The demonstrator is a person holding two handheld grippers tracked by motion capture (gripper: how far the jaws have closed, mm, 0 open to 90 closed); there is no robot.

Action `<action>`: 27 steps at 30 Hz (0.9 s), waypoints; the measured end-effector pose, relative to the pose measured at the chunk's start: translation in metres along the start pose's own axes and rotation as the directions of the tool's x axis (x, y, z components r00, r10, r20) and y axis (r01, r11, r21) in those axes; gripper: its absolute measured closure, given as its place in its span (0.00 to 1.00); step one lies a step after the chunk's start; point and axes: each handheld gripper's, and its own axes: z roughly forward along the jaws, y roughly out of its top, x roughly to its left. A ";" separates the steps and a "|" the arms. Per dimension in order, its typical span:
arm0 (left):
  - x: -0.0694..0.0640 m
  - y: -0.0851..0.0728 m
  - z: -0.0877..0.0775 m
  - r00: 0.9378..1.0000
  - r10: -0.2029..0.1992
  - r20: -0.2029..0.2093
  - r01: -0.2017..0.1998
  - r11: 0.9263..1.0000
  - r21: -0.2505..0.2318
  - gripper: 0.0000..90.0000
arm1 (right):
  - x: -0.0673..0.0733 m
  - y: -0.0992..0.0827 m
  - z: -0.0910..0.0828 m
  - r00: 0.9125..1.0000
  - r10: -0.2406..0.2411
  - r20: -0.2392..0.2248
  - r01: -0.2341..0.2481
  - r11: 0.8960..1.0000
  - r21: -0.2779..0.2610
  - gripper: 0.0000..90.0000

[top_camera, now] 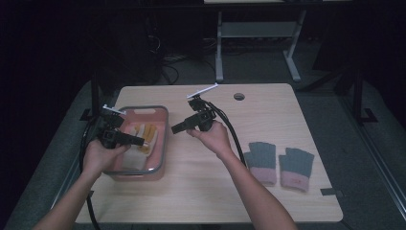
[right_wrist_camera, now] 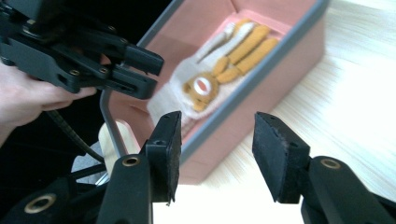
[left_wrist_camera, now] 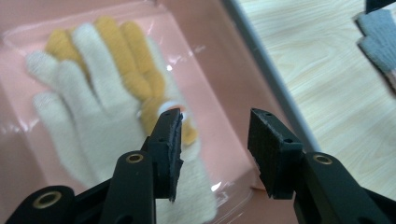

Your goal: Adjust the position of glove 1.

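Left hand-held gripper (top_camera: 136, 141): over the pink bin (top_camera: 160, 158) near the counter's (top_camera: 201, 191) left edge, pointing right across it. Jaws parted to a moderate gap, nothing between the pads. In the left gripper view the pads hang above the gloves, not touching them.

Bin: grey rim, pink walls, long side running front to back along the left edge. Inside lie a cream glove (left_wrist_camera: 88, 121) and an orange glove (left_wrist_camera: 126, 65), flat on the floor of the bin. Cream one overlaps the orange one; orange fingers stick out past it toward the far end. Right gripper view shows orange fingers (right_wrist_camera: 247, 44) pointing at the far wall of the bin, plus a round orange-and-white patch (right_wrist_camera: 201, 86) at the cuff end.

Right hand-held gripper (top_camera: 176, 128): just right of the bin, above bare counter near the middle, pointing left at the bin's right wall. Jaws apart, moderate gap, empty. Its own view looks over the bin's near corner, with the left hand-held gripper at upper left.

Near the right front corner: two grey fingerless gloves (top_camera: 278, 162) with pink cuffs, side by side, flat, well apart from both grippers.
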 end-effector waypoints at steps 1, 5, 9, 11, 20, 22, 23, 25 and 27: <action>-0.002 0.001 0.000 1.000 -0.002 0.002 0.002 1.000 -0.007 0.60 | -0.002 -0.002 -0.003 1.000 0.000 0.005 0.000 1.000 -0.002 0.57; -0.010 0.004 0.001 1.000 0.014 0.016 -0.014 1.000 -0.022 0.58 | -0.006 -0.006 -0.013 1.000 0.014 0.014 -0.013 1.000 -0.016 0.56; -0.017 0.007 0.002 0.999 0.025 0.031 -0.024 0.999 -0.034 0.54 | -0.009 -0.009 -0.023 1.000 0.015 0.026 -0.014 1.000 -0.026 0.55; -0.021 0.009 0.002 0.999 0.033 0.035 -0.032 0.999 -0.041 0.53 | -0.011 -0.011 -0.028 0.999 0.019 0.030 -0.018 0.999 -0.029 0.55; -0.037 0.018 0.003 0.997 0.061 0.050 -0.058 0.996 -0.068 0.49 | -0.016 -0.017 -0.046 0.998 0.028 0.050 -0.025 0.998 -0.052 0.53; -0.039 0.019 0.004 0.996 0.071 0.057 -0.067 0.995 -0.073 0.48 | -0.017 -0.018 -0.050 0.998 0.035 0.057 -0.032 0.998 -0.056 0.52; -0.041 0.020 0.004 0.996 0.071 0.058 -0.067 0.995 -0.074 0.48 | -0.018 -0.019 -0.052 0.998 0.033 0.057 -0.030 0.998 -0.060 0.50; -0.043 0.020 0.005 0.995 0.075 0.061 -0.071 0.995 -0.076 0.46 | -0.019 -0.020 -0.055 0.997 0.038 0.062 -0.034 0.997 -0.063 0.49; -0.046 0.022 0.006 0.995 0.087 0.058 -0.082 0.993 -0.080 0.43 | -0.020 -0.021 -0.059 0.997 0.047 0.067 -0.042 0.997 -0.067 0.49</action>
